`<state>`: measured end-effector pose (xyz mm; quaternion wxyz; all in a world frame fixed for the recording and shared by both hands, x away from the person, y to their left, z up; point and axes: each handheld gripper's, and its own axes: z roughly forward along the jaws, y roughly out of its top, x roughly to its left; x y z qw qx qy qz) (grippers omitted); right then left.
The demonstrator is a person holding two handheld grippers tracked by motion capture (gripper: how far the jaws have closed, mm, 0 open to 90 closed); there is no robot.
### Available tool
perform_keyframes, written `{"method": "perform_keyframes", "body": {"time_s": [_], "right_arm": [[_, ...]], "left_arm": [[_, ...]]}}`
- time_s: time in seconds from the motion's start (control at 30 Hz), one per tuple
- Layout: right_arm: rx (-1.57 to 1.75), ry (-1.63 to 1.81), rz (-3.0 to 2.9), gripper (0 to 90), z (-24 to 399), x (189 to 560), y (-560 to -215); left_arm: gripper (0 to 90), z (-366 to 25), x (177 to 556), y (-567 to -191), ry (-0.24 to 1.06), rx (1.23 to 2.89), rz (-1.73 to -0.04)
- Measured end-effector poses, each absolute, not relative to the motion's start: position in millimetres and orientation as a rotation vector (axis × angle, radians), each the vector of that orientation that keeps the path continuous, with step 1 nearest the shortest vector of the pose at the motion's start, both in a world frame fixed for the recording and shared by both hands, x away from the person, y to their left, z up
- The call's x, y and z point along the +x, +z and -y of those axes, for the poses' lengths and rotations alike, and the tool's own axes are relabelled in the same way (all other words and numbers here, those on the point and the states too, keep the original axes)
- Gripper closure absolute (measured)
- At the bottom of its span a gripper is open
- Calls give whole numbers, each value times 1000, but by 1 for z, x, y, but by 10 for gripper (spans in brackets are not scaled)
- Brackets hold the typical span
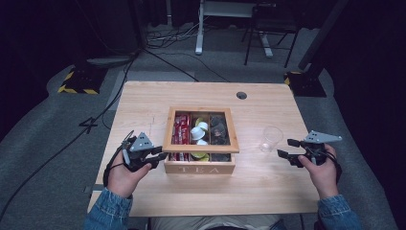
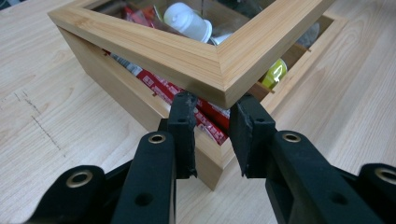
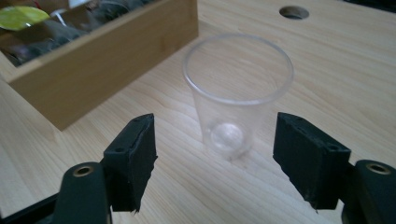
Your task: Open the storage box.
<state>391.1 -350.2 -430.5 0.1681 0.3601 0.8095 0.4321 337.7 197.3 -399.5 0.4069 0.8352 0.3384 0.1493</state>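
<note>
Table [image 1: 143,103]: pale wooden top with a round cable hole at its far edge; the tea box sits at its middle.
Tea box [image 1: 198,167]: wooden, "TEA" on its near wall, three long compartments running away from the person.
Lid [image 2: 154,44]: a wooden frame around a clear pane, tilted up off the box, its near-left corner raised just above the left gripper's jaws.
Box contents: red packets [image 2: 205,112] in the left compartment, white and yellow-green capsules [image 1: 199,129] in the middle one, dark pouches in the right one.
Left gripper [image 2: 212,126]: at the box's near-left corner, jaws a narrow gap apart, gripping nothing that I can see; whether their tips prop the lid corner is unclear.
Right gripper [image 3: 212,161]: right of the box, jaws spread wide, empty.
Plastic cup [image 3: 236,93]: clear, upright, empty, just right of the box, straight ahead of the right gripper and centred between its jaws, so that hand is the nearer one.
</note>
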Motion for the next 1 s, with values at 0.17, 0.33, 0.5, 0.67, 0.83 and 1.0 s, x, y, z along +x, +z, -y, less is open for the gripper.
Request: {"method": "perform_keyframes", "body": {"time_s": [0.17, 0.33, 0.5, 0.67, 0.83, 1.0], "right_arm": [[983, 1263, -2305, 285, 339, 390, -417], [925, 1309, -2328, 263, 323, 393, -403], [839, 1336, -2344, 226, 302, 395, -390], [780, 1361, -2363, 216, 284, 396, -379], [740, 1380, -2385, 198, 269, 395, -374], [741, 1344, -2388, 205, 256, 395, -376]], "left_arm": [[711, -199, 339, -397, 359, 2071, -863], [718, -199, 339, -394, 369, 2046, -868], [718, -200, 340, -393, 371, 2033, -871], [720, -200, 340, -392, 362, 2015, -876], [720, -200, 339, -392, 368, 2015, -878], [720, -198, 339, -392, 380, 1998, -891]]}}
